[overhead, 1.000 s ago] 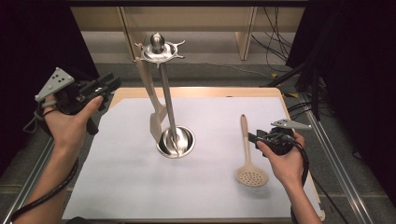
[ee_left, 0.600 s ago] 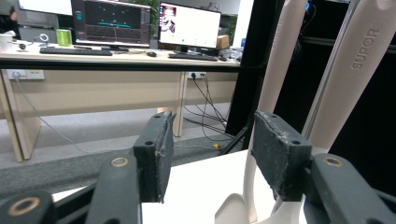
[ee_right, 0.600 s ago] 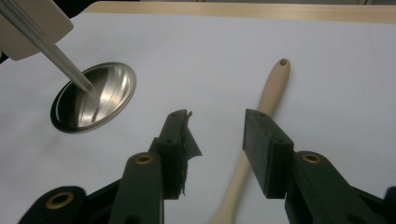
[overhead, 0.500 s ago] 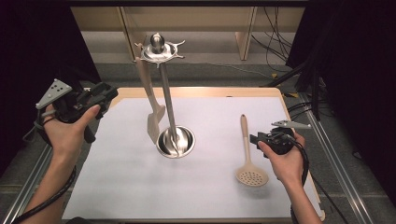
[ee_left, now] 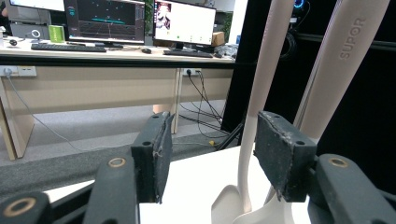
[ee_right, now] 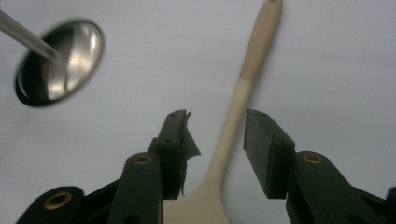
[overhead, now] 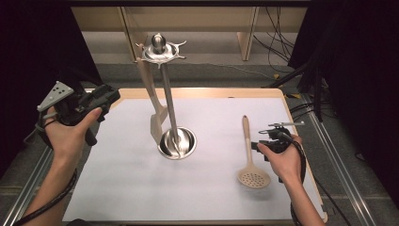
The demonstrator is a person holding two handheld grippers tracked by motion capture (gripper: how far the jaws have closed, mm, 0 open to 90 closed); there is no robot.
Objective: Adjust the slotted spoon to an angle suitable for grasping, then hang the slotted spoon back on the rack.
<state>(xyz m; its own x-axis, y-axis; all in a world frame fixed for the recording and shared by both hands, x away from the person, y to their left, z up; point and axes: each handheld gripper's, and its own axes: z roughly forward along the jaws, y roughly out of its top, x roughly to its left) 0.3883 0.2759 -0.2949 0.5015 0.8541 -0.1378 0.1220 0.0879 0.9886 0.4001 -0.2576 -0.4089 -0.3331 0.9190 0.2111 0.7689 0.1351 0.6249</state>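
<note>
the left gripper [overhead: 101,96] is held at the far left edge of the white mat [overhead: 117,188]; its jaws have just been opening and now stand wide with nothing between them. the hanging spatula [overhead: 157,123] is on the left hook of the steel stand [overhead: 175,141], a little right of it. if this hand swings right it may knock the spatula off the hook or tip the stand, i think. at the right, the slotted spoon [overhead: 251,162] lies flat on the mat, bowl near. the right gripper [ee_right: 212,154] has jaws wide on both sides of the handle, not pressing yet. closing on the round handle badly centred could roll it away or lift it tilted.
</note>
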